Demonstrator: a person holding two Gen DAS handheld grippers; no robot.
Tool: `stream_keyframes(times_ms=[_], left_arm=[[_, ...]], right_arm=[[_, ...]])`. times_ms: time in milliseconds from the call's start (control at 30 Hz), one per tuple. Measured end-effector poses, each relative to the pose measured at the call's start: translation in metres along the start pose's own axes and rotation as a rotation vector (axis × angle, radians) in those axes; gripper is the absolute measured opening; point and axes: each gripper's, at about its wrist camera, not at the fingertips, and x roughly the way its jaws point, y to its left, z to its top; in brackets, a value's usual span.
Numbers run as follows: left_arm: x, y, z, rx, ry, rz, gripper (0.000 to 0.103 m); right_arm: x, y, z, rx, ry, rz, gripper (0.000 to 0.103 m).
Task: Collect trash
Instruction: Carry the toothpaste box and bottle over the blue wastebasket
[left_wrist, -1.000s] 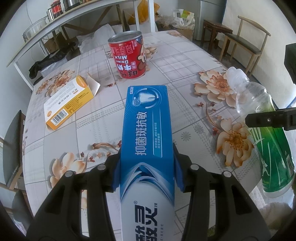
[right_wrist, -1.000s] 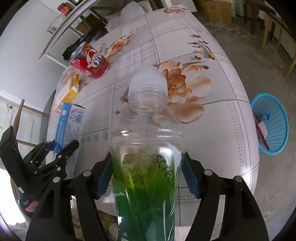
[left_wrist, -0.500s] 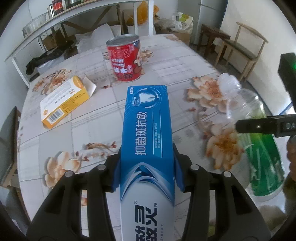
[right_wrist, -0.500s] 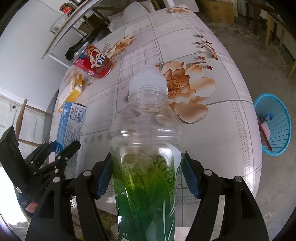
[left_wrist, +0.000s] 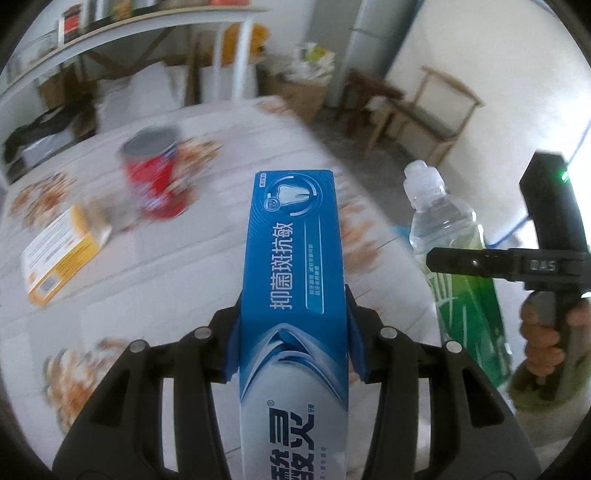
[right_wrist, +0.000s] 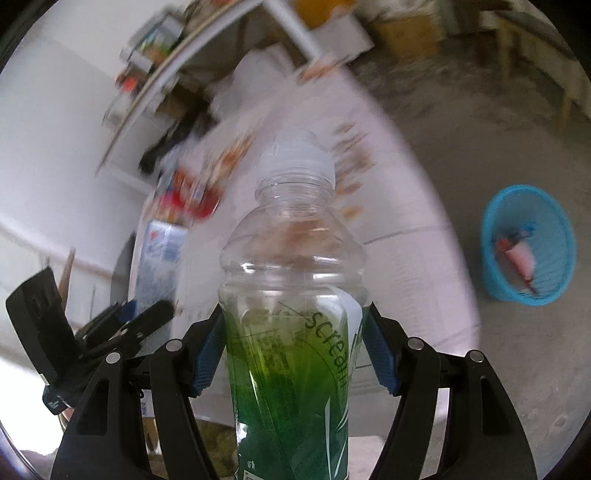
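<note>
My left gripper (left_wrist: 293, 339) is shut on a blue toothpaste box (left_wrist: 295, 258) and holds it above the floral table (left_wrist: 207, 251). My right gripper (right_wrist: 295, 354) is shut on a clear plastic bottle with a green label (right_wrist: 295, 314), held up near the table's right edge; the bottle also shows in the left wrist view (left_wrist: 454, 251). A blue mesh trash basket (right_wrist: 528, 243) with some trash in it stands on the floor to the right of the table. A red milk can (left_wrist: 157, 177) and an orange-and-white box (left_wrist: 62, 254) lie on the table, blurred.
A shelf rack with jars (left_wrist: 122, 26) stands behind the table. Wooden chairs (left_wrist: 436, 107) and bags sit at the back right. The floor around the basket is bare concrete (right_wrist: 480, 122).
Both grippers have lifted and swung right with their loads; the table scene is now motion-blurred. The basket sits larger and more central in the right wrist view.
</note>
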Motion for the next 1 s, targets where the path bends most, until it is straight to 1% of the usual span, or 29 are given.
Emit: stream_keyframes(times_ms=[33,67,100,167,233,333,400,433,467,533,567,600,633,700,733,767,800,833,867,933,1000], left_arm=[[0.000,-0.006,0.006,0.007,-0.005,-0.025,0.044],[0.002,-0.015,0.017,0.015,-0.011,-0.065,0.044],[0.004,-0.024,0.027,0.022,-0.011,-0.105,0.044],[0.013,-0.042,0.046,0.036,0.002,-0.173,0.044],[0.031,-0.068,0.067,0.051,0.039,-0.246,0.044],[0.065,-0.110,0.089,0.081,0.110,-0.329,0.044],[0.089,-0.137,0.098,0.100,0.168,-0.365,0.044],[0.109,-0.154,0.102,0.109,0.217,-0.392,0.044],[0.122,-0.163,0.105,0.111,0.247,-0.396,0.044],[0.162,-0.188,0.109,0.116,0.334,-0.402,0.044],[0.176,-0.197,0.110,0.116,0.362,-0.397,0.044],[0.194,-0.206,0.111,0.115,0.393,-0.388,0.044],[0.211,-0.216,0.113,0.123,0.418,-0.374,0.044],[0.236,-0.231,0.117,0.149,0.434,-0.352,0.044],[0.253,-0.241,0.122,0.148,0.445,-0.353,0.046],[0.266,-0.248,0.125,0.140,0.459,-0.362,0.058],[0.280,-0.253,0.130,0.125,0.471,-0.359,0.065],[0.292,-0.255,0.136,0.100,0.460,-0.331,0.073],[0.298,-0.254,0.140,0.084,0.443,-0.308,0.073],[0.304,-0.255,0.141,0.067,0.426,-0.277,0.073],[0.301,-0.252,0.140,0.057,0.422,-0.302,0.073]], right_arm=[[-0.015,-0.011,0.002,0.023,-0.038,-0.018,0.066],[-0.035,-0.026,0.004,0.058,-0.090,-0.042,0.066],[-0.048,-0.036,0.005,0.081,-0.122,-0.057,0.066],[-0.082,-0.066,0.003,0.147,-0.201,-0.106,0.066],[-0.105,-0.093,-0.002,0.206,-0.254,-0.145,0.066],[-0.118,-0.135,-0.009,0.297,-0.274,-0.171,0.066],[-0.113,-0.160,-0.012,0.348,-0.256,-0.157,0.066],[-0.106,-0.175,-0.014,0.377,-0.236,-0.145,0.066],[-0.100,-0.184,-0.015,0.396,-0.219,-0.135,0.066],[-0.079,-0.210,-0.013,0.449,-0.175,-0.093,0.066],[-0.066,-0.229,-0.010,0.487,-0.147,-0.064,0.066],[-0.056,-0.237,-0.008,0.505,-0.134,-0.051,0.066],[-0.043,-0.254,-0.002,0.533,-0.115,-0.034,0.066],[-0.022,-0.282,0.010,0.574,-0.092,-0.031,0.066],[-0.010,-0.301,0.017,0.606,-0.082,-0.029,0.067],[-0.001,-0.315,0.022,0.634,-0.077,-0.021,0.067],[0.012,-0.337,0.026,0.676,-0.073,-0.008,0.067],[0.021,-0.355,0.027,0.702,-0.070,-0.001,0.068],[0.033,-0.373,0.030,0.731,-0.066,-0.007,0.068],[0.052,-0.402,0.030,0.794,-0.072,-0.070,0.068],[0.064,-0.418,0.025,0.810,-0.090,-0.115,0.068]])
